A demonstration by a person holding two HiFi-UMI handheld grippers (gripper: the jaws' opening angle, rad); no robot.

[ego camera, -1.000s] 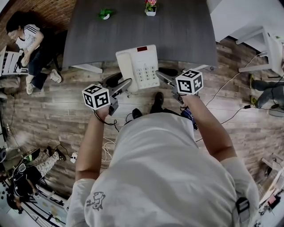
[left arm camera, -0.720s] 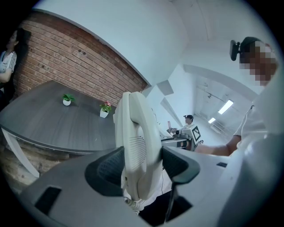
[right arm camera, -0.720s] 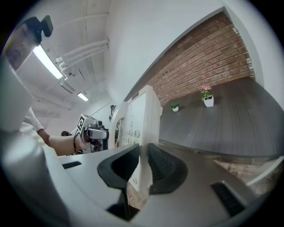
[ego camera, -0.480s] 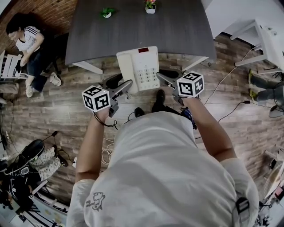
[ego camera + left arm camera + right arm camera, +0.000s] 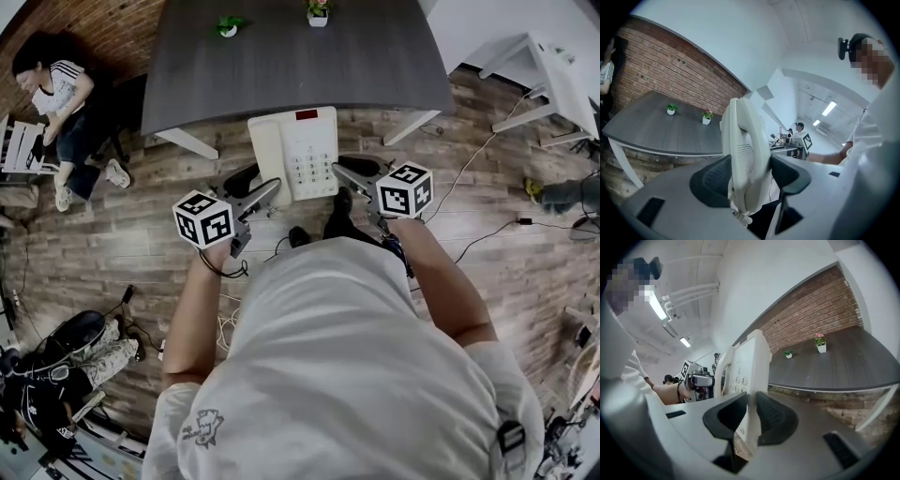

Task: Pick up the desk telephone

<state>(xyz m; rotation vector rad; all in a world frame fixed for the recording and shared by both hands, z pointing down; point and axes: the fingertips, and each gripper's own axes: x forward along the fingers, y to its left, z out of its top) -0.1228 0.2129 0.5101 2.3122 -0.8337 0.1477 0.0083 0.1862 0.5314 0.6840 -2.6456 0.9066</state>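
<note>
The white desk telephone (image 5: 292, 155), handset on its left and keypad on its right, hangs in the air between both grippers, mostly over the wooden floor just off the grey desk's (image 5: 291, 66) near edge. My left gripper (image 5: 267, 192) is shut on the handset side; in the left gripper view the dark pads (image 5: 712, 180) press the telephone's (image 5: 745, 154) edge, and its coiled cord dangles below. My right gripper (image 5: 345, 172) is shut on the keypad side; in the right gripper view the telephone's (image 5: 747, 364) thin edge sits pinched between the pads (image 5: 776, 420).
Two small potted plants (image 5: 229, 25) (image 5: 318, 11) stand at the desk's far edge. A person (image 5: 56, 84) sits at the upper left by the brick wall. A white table (image 5: 544, 75) stands at the right. Cables (image 5: 478, 169) trail over the floor.
Both grippers have carried the telephone back from the desk toward my body. The desk has slid up the head view and more of the telephone now hangs over the floor.
</note>
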